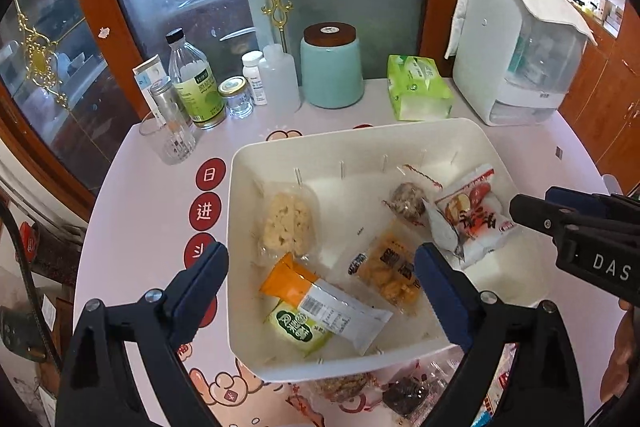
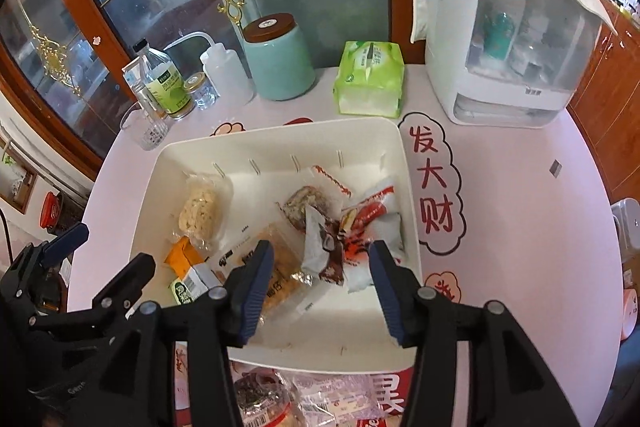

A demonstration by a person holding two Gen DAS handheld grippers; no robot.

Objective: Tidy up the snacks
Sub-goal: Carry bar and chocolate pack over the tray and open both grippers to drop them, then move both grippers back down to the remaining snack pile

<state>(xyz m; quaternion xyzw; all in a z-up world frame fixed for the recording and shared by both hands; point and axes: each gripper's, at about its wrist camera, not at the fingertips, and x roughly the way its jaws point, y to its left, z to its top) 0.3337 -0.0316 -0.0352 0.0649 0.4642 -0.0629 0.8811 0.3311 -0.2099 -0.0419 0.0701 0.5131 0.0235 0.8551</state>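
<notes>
You're hovering both wide-open, empty grippers, left gripper [image 1: 320,291] and right gripper [image 2: 322,287], over the white bin [image 2: 412,187] mid-frame; snacks [image 2: 260,393] are waiting at bottom edge, so be dropping low before closing.

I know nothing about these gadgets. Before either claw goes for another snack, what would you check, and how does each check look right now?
1. Left gripper open and empty: ok.
2. Right gripper open, nothing between its fingers: ok.
3. White bin sits flat on the table, open side up: ok.
4. Room left in the bin: ok, bare floor shows between the packets.
5. Snacks still outside: not ok, loose packets lie on the table in front of the bin.
6. Which loose packet is easiest to grab: cannot tell, the grippers hide most of them.
</notes>
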